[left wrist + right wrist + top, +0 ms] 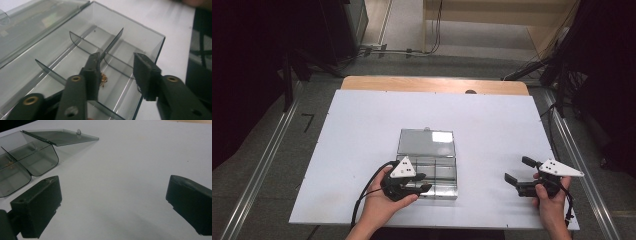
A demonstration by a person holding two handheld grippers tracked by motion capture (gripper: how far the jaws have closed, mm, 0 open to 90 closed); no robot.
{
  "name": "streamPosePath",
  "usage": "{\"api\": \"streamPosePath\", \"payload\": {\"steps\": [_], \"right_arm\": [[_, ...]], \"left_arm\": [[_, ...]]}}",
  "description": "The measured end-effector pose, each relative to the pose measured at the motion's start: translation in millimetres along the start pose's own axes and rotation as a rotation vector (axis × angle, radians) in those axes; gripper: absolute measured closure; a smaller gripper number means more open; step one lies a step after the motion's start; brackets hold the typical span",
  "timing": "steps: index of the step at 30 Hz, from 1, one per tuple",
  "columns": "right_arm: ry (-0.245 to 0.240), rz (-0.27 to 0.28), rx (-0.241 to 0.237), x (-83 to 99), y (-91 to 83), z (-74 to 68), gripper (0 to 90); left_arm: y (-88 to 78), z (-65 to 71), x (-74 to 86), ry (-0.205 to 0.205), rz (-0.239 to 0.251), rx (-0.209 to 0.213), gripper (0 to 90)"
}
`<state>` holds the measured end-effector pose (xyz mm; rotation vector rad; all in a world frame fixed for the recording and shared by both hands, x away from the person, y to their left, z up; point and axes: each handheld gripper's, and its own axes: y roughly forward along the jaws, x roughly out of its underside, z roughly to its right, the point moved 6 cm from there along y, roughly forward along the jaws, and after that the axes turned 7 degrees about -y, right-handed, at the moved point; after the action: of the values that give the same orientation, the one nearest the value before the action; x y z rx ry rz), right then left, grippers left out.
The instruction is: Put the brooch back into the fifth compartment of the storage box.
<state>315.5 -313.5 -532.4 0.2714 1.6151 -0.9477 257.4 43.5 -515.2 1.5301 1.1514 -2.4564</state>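
A smoky clear plastic compartment box (pixel 443 192) lies at the middle of the white table, its lid (pixel 426 141) folded back flat. My left gripper (pixel 425 182) hovers open over the box's near left part. In the left gripper view the open left gripper (pixel 118 60) points into the box (pixel 140 40), whose dividers (pixel 82 42) cross inside. A tiny gold-coloured item (pixel 103 79) lies on the box floor beside the left jaw, untouched. My right gripper (pixel 516 169) is held open at the table's right, away from the box. The right gripper (pixel 113 182) has only bare table between its jaws.
The white table top (pixel 362 130) has free room on all sides of the box. In the right gripper view the box (pixel 37 160) and its lid (pixel 62 136) lie at the upper left. Floor rails and cables surround the table.
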Motion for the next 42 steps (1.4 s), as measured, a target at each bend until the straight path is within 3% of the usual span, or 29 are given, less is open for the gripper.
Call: {"api": "streamPosePath", "payload": {"steps": [4, 10, 14, 25, 29, 34, 42], "right_arm": [[-0.003, -0.001, 0.006, 0.3, -0.2, -0.9, 0.0], [-0.012, 0.000, 0.006, 0.7, -1.0, -2.5, 0.0], [-0.019, -0.002, 0.006, 0.6, -0.5, -2.7, 0.0], [-0.011, 0.000, -0.007, 0.7, -1.5, -3.4, 0.0], [-0.016, -0.008, -0.015, 0.6, -2.0, -3.7, 0.0], [0.023, 0.012, -0.043, -0.8, -6.8, -2.2, 0.0], [0.058, 0.035, -0.041, -2.2, -10.5, 2.9, 0.0]], "left_arm": [[-5.6, -2.3, -6.6, -0.032, 0.057, 0.023, 38.6], [-15.5, -11.9, -16.2, -0.072, 0.124, 0.034, 25.5], [-21.3, -16.5, -24.9, -0.097, 0.159, 0.058, 21.7], [-26.4, -31.8, -48.0, -0.096, 0.188, 0.039, 14.5], [-24.7, -41.0, -52.0, -0.119, 0.199, 0.021, 10.9], [-19.7, -52.8, -56.3, -0.126, 0.212, 0.024, 4.7], [-21.9, -66.9, -62.7, -0.130, 0.237, 0.020, 1.1]]}}
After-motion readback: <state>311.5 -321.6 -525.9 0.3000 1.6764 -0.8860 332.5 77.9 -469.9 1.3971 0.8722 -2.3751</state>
